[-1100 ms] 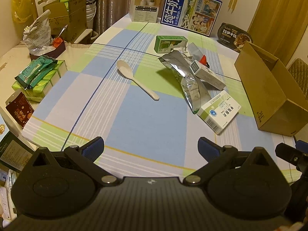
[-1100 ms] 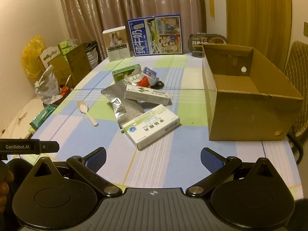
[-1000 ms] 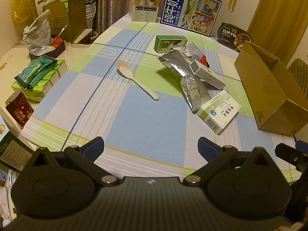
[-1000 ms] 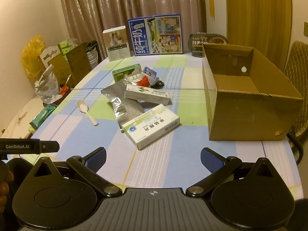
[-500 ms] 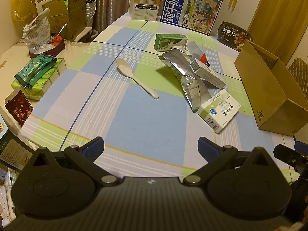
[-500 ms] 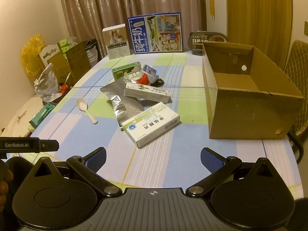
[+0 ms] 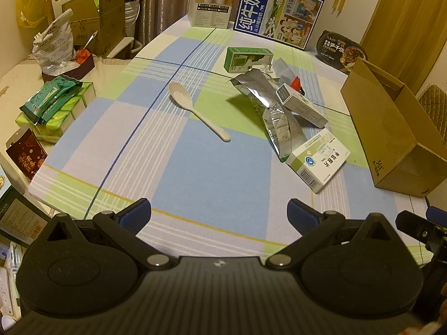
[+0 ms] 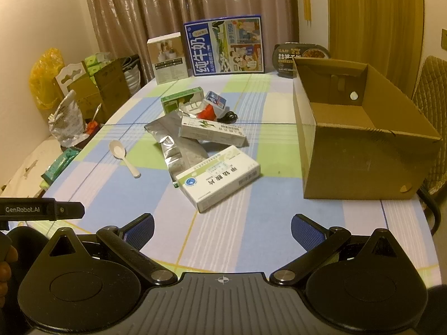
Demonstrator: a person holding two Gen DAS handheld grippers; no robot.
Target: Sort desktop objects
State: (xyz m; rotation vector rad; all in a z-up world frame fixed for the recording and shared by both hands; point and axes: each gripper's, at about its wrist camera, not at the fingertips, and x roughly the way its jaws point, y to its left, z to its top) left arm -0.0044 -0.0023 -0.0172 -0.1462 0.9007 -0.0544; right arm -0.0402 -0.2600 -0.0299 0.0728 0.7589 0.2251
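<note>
A pile of loose items lies mid-table: a white medicine box (image 8: 220, 177) (image 7: 318, 163) nearest me, a silver foil pouch (image 8: 174, 145) (image 7: 275, 120), a long white box (image 8: 212, 131) (image 7: 303, 106), a green box (image 8: 181, 102) (image 7: 247, 59) and a small red object (image 8: 207, 114). A white spoon (image 7: 197, 111) (image 8: 123, 155) lies apart to the left. An open cardboard box (image 8: 360, 136) (image 7: 391, 131) stands on the right. My left gripper (image 7: 219, 215) and right gripper (image 8: 222, 229) both hover open over the near table edge, holding nothing.
A blue milk carton case (image 8: 225, 46), a white product box (image 8: 167, 57) and a black meal bowl (image 8: 300, 55) stand along the far edge. Snack packs (image 7: 53, 106) and cluttered boxes (image 7: 95, 28) sit on a side surface to the left. A chair (image 8: 433, 111) is at right.
Both grippers have drifted slightly forward over the table, so the objects sit a little closer. Nothing on the table has moved and the jaws stay open.
</note>
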